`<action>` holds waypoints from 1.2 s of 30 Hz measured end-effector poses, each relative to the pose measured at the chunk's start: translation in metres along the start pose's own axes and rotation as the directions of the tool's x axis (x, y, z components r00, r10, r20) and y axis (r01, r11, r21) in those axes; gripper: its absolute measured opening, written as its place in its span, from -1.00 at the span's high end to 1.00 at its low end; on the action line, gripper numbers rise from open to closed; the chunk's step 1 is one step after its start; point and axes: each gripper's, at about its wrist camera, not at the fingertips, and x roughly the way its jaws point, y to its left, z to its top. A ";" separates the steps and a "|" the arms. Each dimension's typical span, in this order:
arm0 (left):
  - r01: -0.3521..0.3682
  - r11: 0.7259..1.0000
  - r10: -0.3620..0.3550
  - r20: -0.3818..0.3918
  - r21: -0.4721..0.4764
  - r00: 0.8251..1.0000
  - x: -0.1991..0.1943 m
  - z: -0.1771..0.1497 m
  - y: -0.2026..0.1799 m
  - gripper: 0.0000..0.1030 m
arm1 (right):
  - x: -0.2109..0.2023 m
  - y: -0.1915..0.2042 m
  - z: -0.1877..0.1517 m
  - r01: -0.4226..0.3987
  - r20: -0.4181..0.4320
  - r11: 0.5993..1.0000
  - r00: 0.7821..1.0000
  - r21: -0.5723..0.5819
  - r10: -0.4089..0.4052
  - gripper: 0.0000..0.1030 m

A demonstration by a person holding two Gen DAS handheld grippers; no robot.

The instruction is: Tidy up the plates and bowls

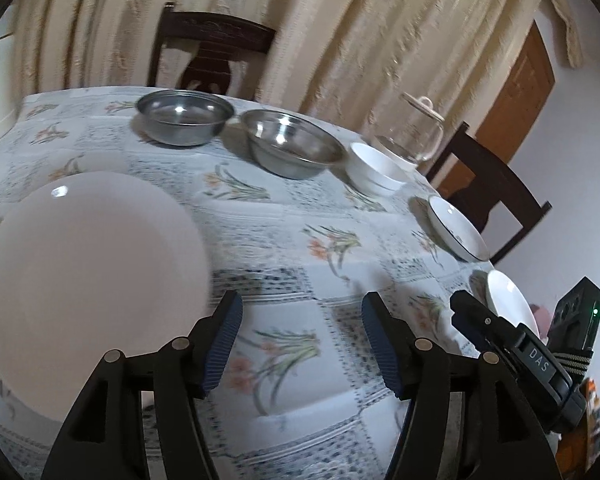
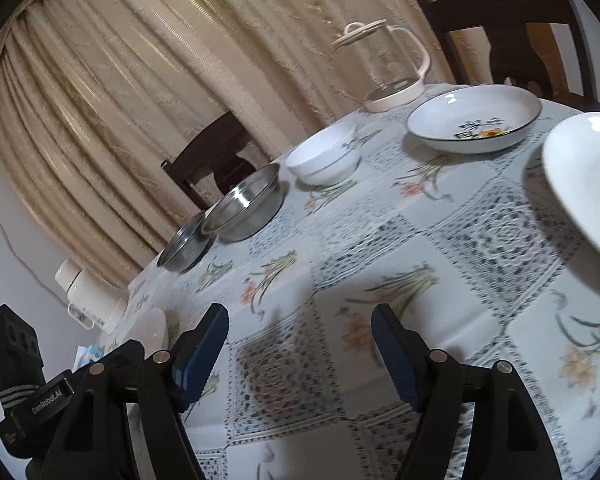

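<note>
A large white plate (image 1: 88,272) lies on the floral tablecloth, just left of my left gripper (image 1: 302,312), which is open and holds nothing. Farther back stand two steel bowls (image 1: 185,116) (image 1: 292,142), then a small white bowl (image 1: 376,168), a dark-rimmed deep plate (image 1: 456,228) and another white plate (image 1: 508,300) along the right edge. My right gripper (image 2: 300,324) is open over bare cloth. The white plate (image 2: 588,176) is to its right, with the deep plate (image 2: 474,122), white bowl (image 2: 324,156) and steel bowls (image 2: 244,204) beyond.
A glass kettle (image 2: 388,64) with a cream lid stands at the table's far edge. Dark wooden chairs (image 1: 212,48) sit around the table, with beige curtains behind. A white appliance (image 2: 92,296) stands at the left end. The table edge drops off near the right-hand plates.
</note>
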 end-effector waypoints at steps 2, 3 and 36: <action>0.008 1.000 -0.008 -0.012 0.018 1.000 0.007 0.001 -0.010 -0.22 | -0.004 -0.005 0.003 0.007 0.013 1.000 1.000 0.008 -0.007 -0.50; 0.013 1.000 -0.012 -0.017 0.024 1.000 0.010 0.002 -0.013 -0.22 | -0.008 -0.008 0.004 0.011 0.021 1.000 1.000 0.012 -0.012 -0.50; 0.326 0.921 -0.248 -0.326 0.213 0.912 0.141 -0.004 -0.199 -0.22 | -0.170 -0.186 0.031 0.400 0.279 0.828 0.807 0.392 -0.521 -0.46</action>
